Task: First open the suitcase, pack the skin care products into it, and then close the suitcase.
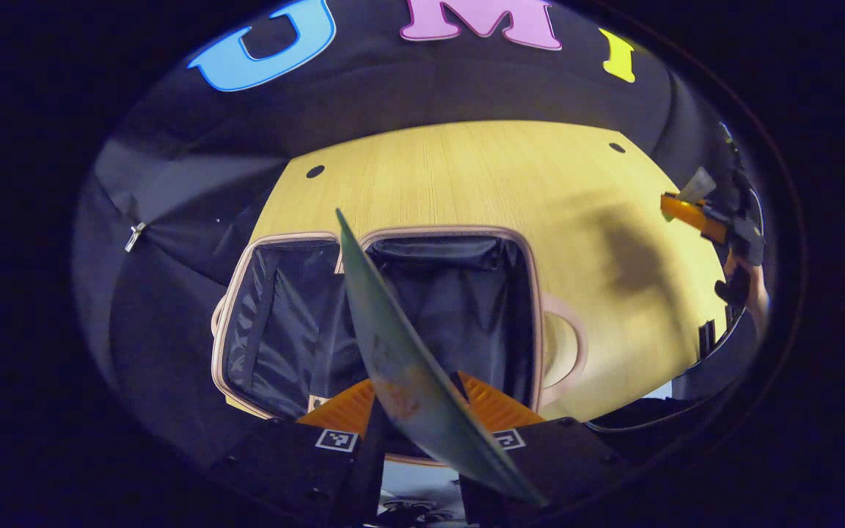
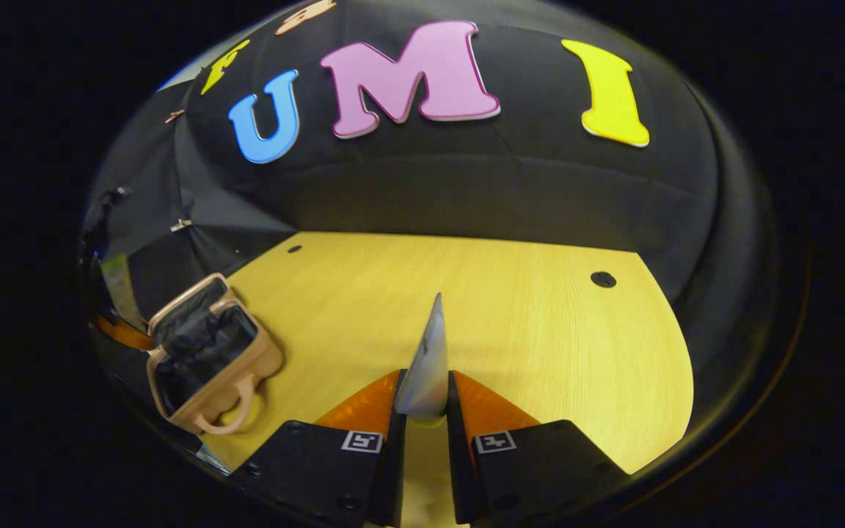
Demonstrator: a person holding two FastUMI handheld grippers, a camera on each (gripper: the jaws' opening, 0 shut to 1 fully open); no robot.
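The pink suitcase [image 1: 532, 293] lies open on the wooden table, its two black-lined halves bare inside. My left gripper [image 1: 415, 392] hovers over the suitcase's near edge, shut on a flat greenish skin care sachet [image 1: 386, 330] that stands edge-on and tilts left. At the far right a hand holds my right gripper [image 1: 694, 213] above the table with a pale sachet [image 1: 697, 185] in it. In the right gripper view, my right gripper [image 2: 424, 392] is shut on that thin pale sachet [image 2: 431, 352], seen edge-on. The open suitcase [image 2: 261, 359] sits far to its left.
The yellow wooden table [image 2: 525, 323] stretches wide to the right of the suitcase, with small dark holes [image 2: 603, 279] near its back edge. Black cloth walls close in behind and to the left. The suitcase's handle [image 1: 565, 345] sticks out toward the right.
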